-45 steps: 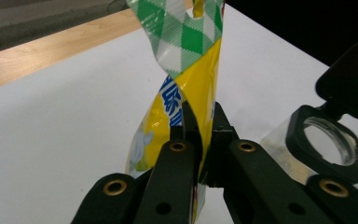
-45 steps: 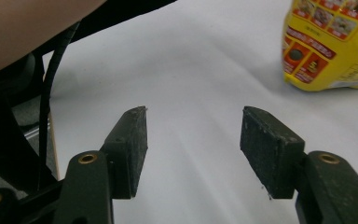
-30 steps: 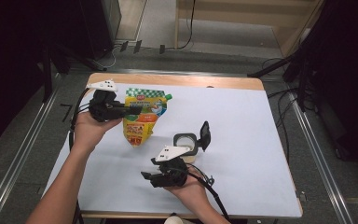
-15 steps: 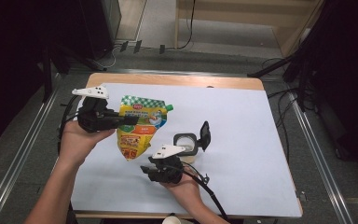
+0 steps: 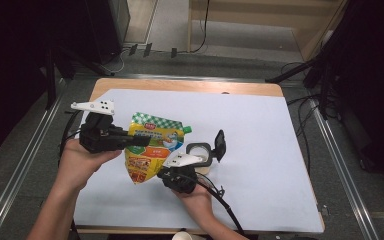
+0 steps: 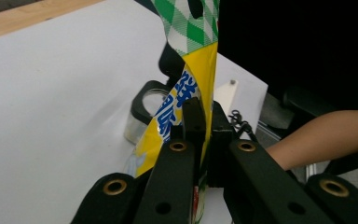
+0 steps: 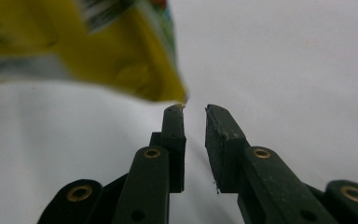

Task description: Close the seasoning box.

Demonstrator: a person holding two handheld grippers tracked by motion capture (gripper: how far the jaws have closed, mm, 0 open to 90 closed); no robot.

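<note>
1. The left tongs [image 5: 139, 141] are clenched on the edge of a flat yellow plastic refill pouch with a green-and-white chequered top and a small green spout [image 5: 152, 147], holding it up off the white-covered wooden surface [image 5: 260, 150]. In the left gripper view the tongs [image 6: 204, 122] cover the pouch's [image 6: 191, 70] middle, and its top is cut off by the frame.
2. The right tongs [image 5: 166, 173] sit at the pouch's lower corner; from above, their tips are hidden under the gripper's grey plate. In the right gripper view the tongs [image 7: 195, 111] have just been closing, and a narrow gap remains with nothing between them (the blurred pouch corner [image 7: 121, 56] only meets the tip of one jaw).
3. A clear round container with a black collar and a raised black flip lid [image 5: 203, 154] stands on the surface just beside the right hand [image 5: 196, 197], partly hidden by the grey plate; the pouch hides much of the container [image 6: 144, 109] in the left gripper view.
</note>
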